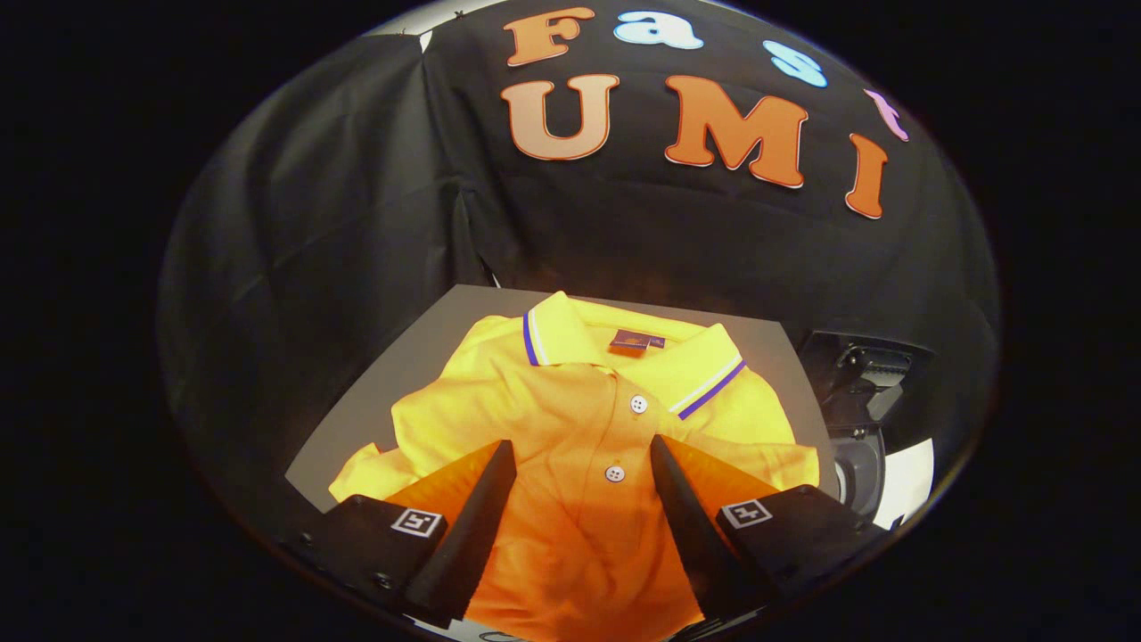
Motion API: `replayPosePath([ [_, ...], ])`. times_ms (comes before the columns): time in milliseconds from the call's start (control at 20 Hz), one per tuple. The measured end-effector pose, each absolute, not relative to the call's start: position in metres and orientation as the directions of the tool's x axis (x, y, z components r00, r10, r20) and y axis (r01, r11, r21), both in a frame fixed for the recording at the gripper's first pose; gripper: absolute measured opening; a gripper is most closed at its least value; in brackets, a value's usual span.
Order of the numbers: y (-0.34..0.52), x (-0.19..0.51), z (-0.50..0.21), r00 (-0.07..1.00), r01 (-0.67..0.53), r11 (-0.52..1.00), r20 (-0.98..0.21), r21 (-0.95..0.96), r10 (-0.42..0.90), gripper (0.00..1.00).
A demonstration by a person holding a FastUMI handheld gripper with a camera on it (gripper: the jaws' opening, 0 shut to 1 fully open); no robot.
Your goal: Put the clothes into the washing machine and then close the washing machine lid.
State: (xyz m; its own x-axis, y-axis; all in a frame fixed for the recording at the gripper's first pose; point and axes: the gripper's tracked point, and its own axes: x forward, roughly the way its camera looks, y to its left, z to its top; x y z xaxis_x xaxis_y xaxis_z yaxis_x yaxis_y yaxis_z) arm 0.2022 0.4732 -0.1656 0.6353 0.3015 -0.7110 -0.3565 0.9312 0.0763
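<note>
A folded yellow polo shirt point(579, 428) with a blue-and-white striped collar and white buttons lies on a grey table point(374, 392). My gripper point(581, 450) hovers over the shirt's front, open, its two fingers spread either side of the button placket. The lower button sits between the fingertips. Nothing is held. To the right of the table, a dark machine with a round opening point(860, 468) is partly visible; whether it is the washing machine I cannot tell.
Black cloth walls close in behind and to the left of the table. A dark box-like part point(869, 370) stands past the table's right edge, above the round opening. A white patch point(905, 486) shows low on the right.
</note>
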Motion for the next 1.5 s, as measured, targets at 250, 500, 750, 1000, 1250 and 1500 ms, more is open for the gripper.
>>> replayPosePath([
  [250, 0.476, 0.202, -0.165, 0.621, -0.414, 0.907, -0.706, 0.074, 0.341, 0.69],
  [500, 0.485, 0.197, -0.161, 0.667, -0.450, 0.893, -0.664, 0.002, 0.338, 0.14],
  [750, 0.491, 0.197, -0.143, 0.738, -0.501, 0.864, -0.494, 0.056, 0.460, 0.09],
  [1000, 0.489, 0.193, -0.106, 0.759, -0.514, 0.834, -0.346, 0.202, 0.552, 0.09],
  [1250, 0.472, 0.198, -0.058, 0.789, -0.522, 0.821, -0.234, 0.231, 0.568, 0.09],
  [1500, 0.446, 0.210, -0.015, 0.822, -0.495, 0.825, -0.161, 0.272, 0.546, 0.09],
])
